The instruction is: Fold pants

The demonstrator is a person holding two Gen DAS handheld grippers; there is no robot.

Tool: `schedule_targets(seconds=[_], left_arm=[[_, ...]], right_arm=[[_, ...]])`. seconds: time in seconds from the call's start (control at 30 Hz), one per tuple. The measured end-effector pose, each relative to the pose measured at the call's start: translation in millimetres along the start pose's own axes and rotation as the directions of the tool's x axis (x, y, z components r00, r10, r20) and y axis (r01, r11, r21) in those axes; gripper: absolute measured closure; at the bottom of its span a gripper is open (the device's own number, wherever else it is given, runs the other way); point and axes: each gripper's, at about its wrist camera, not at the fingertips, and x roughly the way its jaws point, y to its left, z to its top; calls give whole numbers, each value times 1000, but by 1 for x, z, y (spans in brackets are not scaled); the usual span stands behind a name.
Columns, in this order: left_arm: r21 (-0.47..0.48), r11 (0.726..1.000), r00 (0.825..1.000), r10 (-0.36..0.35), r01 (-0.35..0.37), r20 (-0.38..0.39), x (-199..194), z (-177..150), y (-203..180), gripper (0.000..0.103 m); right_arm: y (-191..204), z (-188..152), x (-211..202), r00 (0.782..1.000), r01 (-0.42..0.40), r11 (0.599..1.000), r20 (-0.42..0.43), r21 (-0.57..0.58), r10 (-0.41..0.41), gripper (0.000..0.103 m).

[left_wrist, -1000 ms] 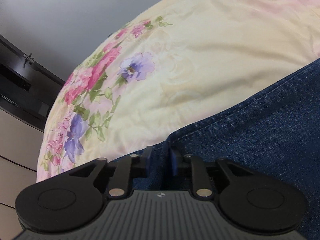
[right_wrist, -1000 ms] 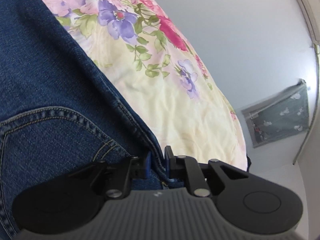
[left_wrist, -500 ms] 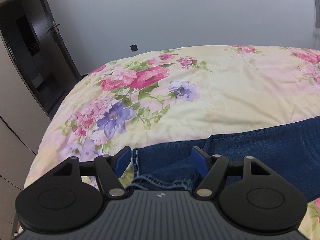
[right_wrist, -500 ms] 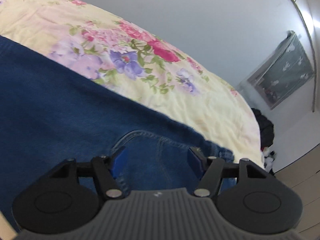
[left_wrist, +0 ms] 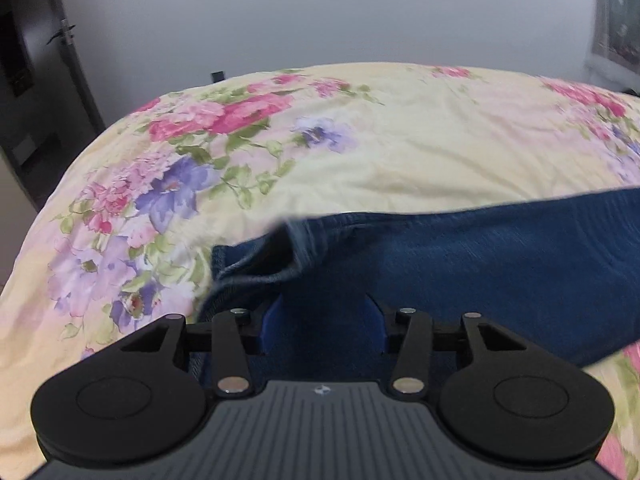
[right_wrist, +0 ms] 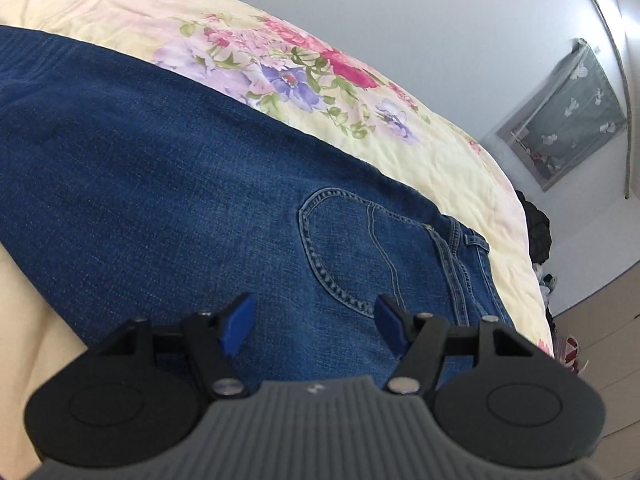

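1. Dark blue denim pants (left_wrist: 480, 256), folded lengthwise, lie flat on a cream quilted bedspread printed with pink and purple flowers (left_wrist: 400, 152). From the left wrist view the hem end (left_wrist: 256, 256) is in sight; the cloth runs off the right edge.
2. In the right wrist view the same pants (right_wrist: 180, 168) fill the near field, with a stitched back pocket (right_wrist: 344, 248) and the waistband (right_wrist: 472, 248) to the right. The legs are cut off at the left edge.
3. Left gripper (left_wrist: 324, 324): its blue pads stand apart over the denim and are closing; cloth shows between them, but neither pad presses it. The near strip of cloth is hidden by the black body.
4. Right gripper (right_wrist: 314, 322): released, its pads wide apart above the denim near the pocket, grasping nothing.
5. The left wrist view is blurred; the hem's layers are hard to separate.
6. Surroundings: a plain pale wall (left_wrist: 320, 12); a dark door with a handle (left_wrist: 60, 36) at far left; a grey curtained window (right_wrist: 560, 132) at far right; a dark heap (right_wrist: 538, 228) past the bed's right corner, too small to identify.
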Motion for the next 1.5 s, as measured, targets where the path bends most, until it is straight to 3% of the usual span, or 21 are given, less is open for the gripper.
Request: schedule_targets(seconds=[0.1, 0.2, 0.3, 0.4, 0.5, 0.63, 0.8, 0.83, 0.9, 0.93, 1.0, 1.07, 1.33, 1.43, 1.47, 1.5], left_arm=[[-119, 992, 999, 39, -37, 17, 3, 8, 28, 48], [-200, 980, 999, 20, -12, 42, -15, 0, 47, 47], [-324, 946, 999, 20, -10, 26, -31, -16, 66, 47], [-497, 866, 999, -36, 48, 33, -43, -40, 89, 47], [-610, 785, 993, -111, 104, 26, -43, -63, 99, 47], [-705, 691, 983, -179, 159, 46, -39, -82, 102, 47], [-776, 596, 974, -204, 205, 100, -24, -88, 100, 51], [-782, 590, 975, -202, 200, 97, -20, -88, 99, 55], [-784, 604, 986, -159, 141, 55, -15, -86, 94, 74], [-781, 612, 988, -145, 128, 49, -14, -86, 92, 76], [-756, 645, 993, -113, 109, 47, -17, -82, 88, 91], [-735, 672, 995, -91, 86, 33, -20, -77, 84, 95], [-684, 729, 999, -38, 11, -24, -16, -65, 75, 99], [-694, 720, 999, -28, -8, -42, -12, -65, 74, 101], [-694, 719, 999, -23, -16, -46, -12, -64, 73, 101], [-694, 720, 999, -18, -23, -52, -12, -63, 72, 102]], right_arm=[[1, -5, -6, 1000, 13, 1000, 8, 1, -13, 41], [-1, -11, -15, 999, 29, 999, 24, 24, -29, 41], [-3, -20, -22, 999, 31, 996, 32, 85, -34, 41], [0, -28, -25, 999, 35, 991, 31, 131, -39, 41], [3, -35, -27, 999, 43, 986, 20, 159, -47, 43], [3, -38, -37, 998, 44, 986, 27, 162, -49, 43], [5, -41, -50, 998, 42, 988, 43, 149, -49, 45], [5, -42, -52, 998, 38, 987, 41, 154, -45, 46], [4, -46, -56, 998, 36, 985, 38, 171, -43, 47], [4, -49, -58, 998, 35, 984, 37, 177, -43, 47], [4, -55, -61, 999, 36, 983, 32, 180, -43, 47], [8, -63, -63, 999, 42, 983, 21, 176, -47, 47], [27, -67, -55, 1000, -11, 968, 21, 250, 6, 48], [24, -66, -39, 999, -32, 938, -17, 345, 40, 72], [18, -67, -35, 998, -54, 918, -18, 393, 66, 87], [12, -66, -36, 997, -65, 903, -7, 426, 75, 96]])
